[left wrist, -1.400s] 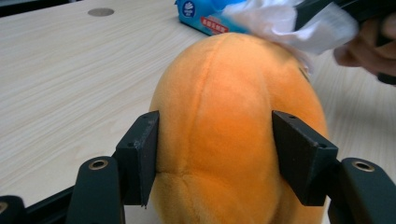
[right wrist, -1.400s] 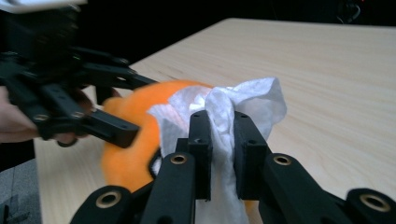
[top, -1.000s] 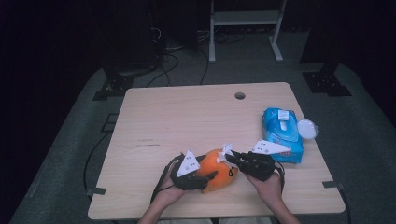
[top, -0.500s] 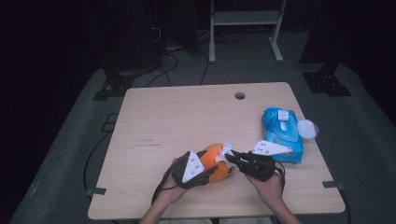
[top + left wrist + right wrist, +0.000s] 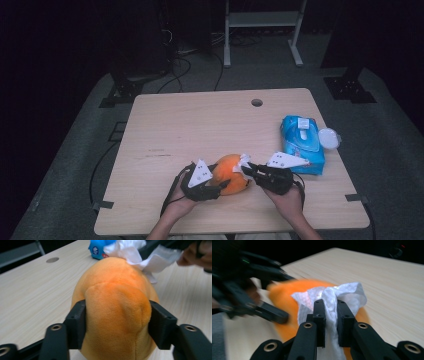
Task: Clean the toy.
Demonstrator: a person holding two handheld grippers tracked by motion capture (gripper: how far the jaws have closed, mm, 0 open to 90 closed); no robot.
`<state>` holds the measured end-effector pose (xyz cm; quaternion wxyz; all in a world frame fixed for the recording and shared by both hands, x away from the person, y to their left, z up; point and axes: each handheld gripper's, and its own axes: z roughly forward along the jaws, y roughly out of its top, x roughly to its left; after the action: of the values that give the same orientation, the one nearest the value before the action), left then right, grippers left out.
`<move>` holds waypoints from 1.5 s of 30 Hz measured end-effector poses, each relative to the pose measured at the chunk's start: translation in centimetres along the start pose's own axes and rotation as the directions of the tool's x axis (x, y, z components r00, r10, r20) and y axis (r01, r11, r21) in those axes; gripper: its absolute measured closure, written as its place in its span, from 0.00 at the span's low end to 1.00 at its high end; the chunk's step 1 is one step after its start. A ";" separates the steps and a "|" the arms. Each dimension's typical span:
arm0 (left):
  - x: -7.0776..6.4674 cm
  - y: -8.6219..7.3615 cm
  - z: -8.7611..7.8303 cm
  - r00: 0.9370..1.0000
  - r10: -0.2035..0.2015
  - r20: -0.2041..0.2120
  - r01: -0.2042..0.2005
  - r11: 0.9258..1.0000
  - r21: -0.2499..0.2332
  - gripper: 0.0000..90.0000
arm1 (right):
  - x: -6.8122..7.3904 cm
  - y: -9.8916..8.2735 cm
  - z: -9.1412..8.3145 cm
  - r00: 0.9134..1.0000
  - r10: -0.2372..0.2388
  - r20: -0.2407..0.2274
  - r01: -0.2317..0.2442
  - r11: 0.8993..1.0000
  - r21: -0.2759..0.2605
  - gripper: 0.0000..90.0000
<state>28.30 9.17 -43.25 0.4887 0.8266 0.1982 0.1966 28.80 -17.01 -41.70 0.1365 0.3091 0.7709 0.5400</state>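
One orange plush (image 5: 231,173), one wipe (image 5: 337,296) (clamped), two grippers

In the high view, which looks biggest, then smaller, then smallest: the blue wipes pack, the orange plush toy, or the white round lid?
1. Blue wipes pack
2. Orange plush toy, partly hidden by the hand-held grippers, so close to the pack
3. White round lid

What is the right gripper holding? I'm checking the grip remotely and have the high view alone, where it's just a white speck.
Observer: A crumpled white wipe, pinched between the right gripper jaws.
Operator: Does the wipe touch the toy?
Observer: Yes, it lies against the orange plush toy.
Operator: And the left gripper?
Observer: The left gripper squeezes the toy from both sides; the plush bulges between its pads.
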 end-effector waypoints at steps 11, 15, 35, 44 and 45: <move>0.0 0.3 0.3 0.999 -0.043 0.012 0.043 0.999 -0.007 0.34 | -1.2 -0.2 -0.4 0.999 0.048 0.020 -0.048 0.999 -0.001 0.88; -0.6 0.3 0.2 1.000 0.018 0.007 -0.019 1.000 0.004 0.40 | 1.4 0.7 0.0 0.999 -0.024 -0.043 0.024 1.000 -0.009 0.88; -0.5 0.5 -0.1 1.000 0.003 0.008 -0.003 1.000 0.009 0.35 | 1.9 1.1 0.7 0.998 -0.054 -0.016 0.054 0.999 0.003 0.88; 0.5 0.5 -0.6 0.997 -0.079 0.015 0.080 0.996 -0.027 0.26 | -1.1 -0.6 0.1 0.997 0.067 0.037 -0.068 0.998 0.011 0.88; 0.6 0.6 -0.6 0.996 -0.085 0.013 0.085 0.995 -0.042 0.22 | -0.7 -0.3 0.2 0.998 0.057 0.021 -0.057 0.998 0.006 0.88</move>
<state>28.53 9.64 -42.38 0.5151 0.8079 0.2263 0.1751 29.32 -17.36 -42.17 0.1281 0.3368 0.7622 0.5377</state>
